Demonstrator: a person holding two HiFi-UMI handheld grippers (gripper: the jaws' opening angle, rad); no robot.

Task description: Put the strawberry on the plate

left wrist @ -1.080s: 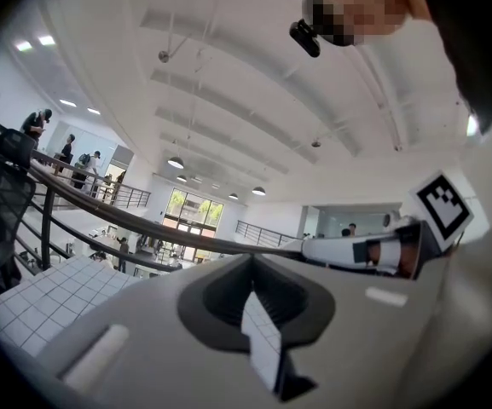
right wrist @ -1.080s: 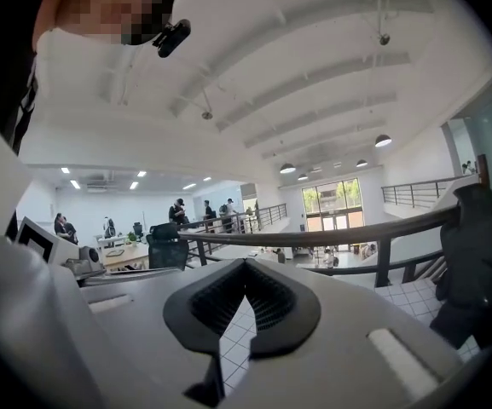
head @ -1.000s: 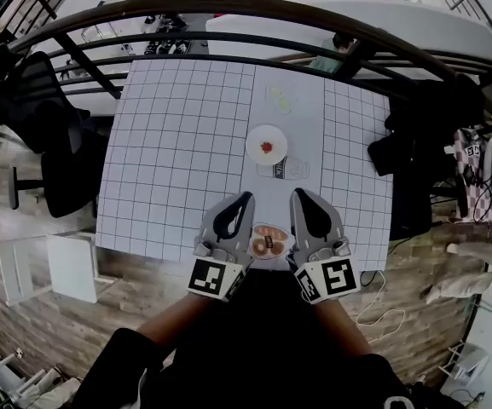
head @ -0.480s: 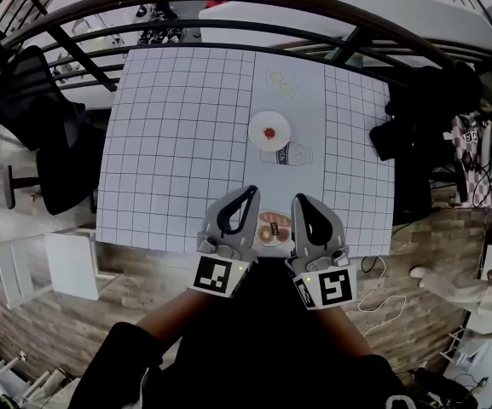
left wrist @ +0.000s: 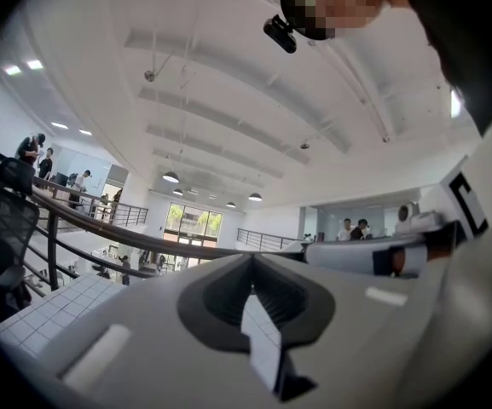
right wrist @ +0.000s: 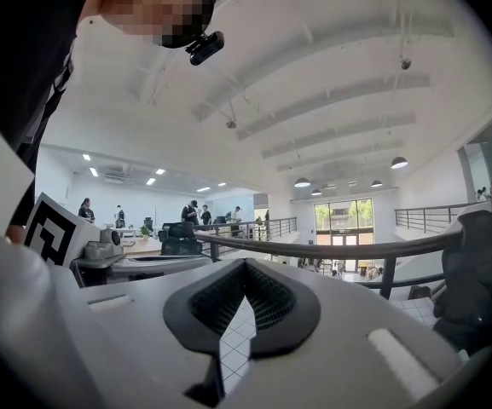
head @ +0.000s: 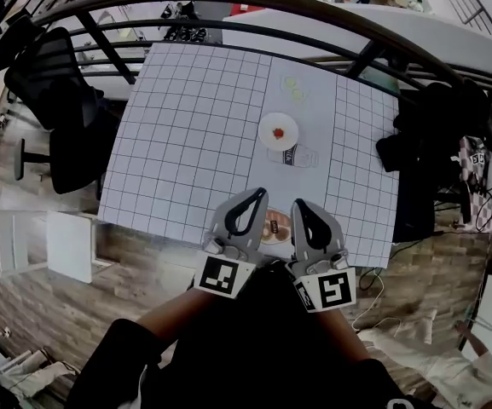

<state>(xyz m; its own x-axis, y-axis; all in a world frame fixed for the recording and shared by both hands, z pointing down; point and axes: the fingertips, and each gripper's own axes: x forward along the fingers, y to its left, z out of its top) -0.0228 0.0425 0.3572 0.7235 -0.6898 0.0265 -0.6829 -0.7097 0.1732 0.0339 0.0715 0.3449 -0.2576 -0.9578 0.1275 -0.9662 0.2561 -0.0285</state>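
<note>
The red strawberry [head: 281, 130] lies on the small white plate [head: 269, 135] in the far middle of the gridded table, seen in the head view. Both grippers are held close to the person's body at the table's near edge, far from that plate. My left gripper [head: 258, 192] is shut with nothing in it, its tips meeting [left wrist: 251, 258]. My right gripper [head: 298, 203] is shut and empty too [right wrist: 246, 264]. Both gripper views look level across the hall over the jaws and show neither strawberry nor plate.
A brown dish of food [head: 274, 227] sits between the two grippers at the near edge. A small bottle [head: 295, 156] lies just beyond the white plate, and a clear dish [head: 292, 88] stands farther back. A dark railing [head: 228, 41] borders the table; chairs stand left.
Both grippers stayed shut and side by side near the table's front edge. The head view swung, so the table and plate sit a little farther right in the picture.
</note>
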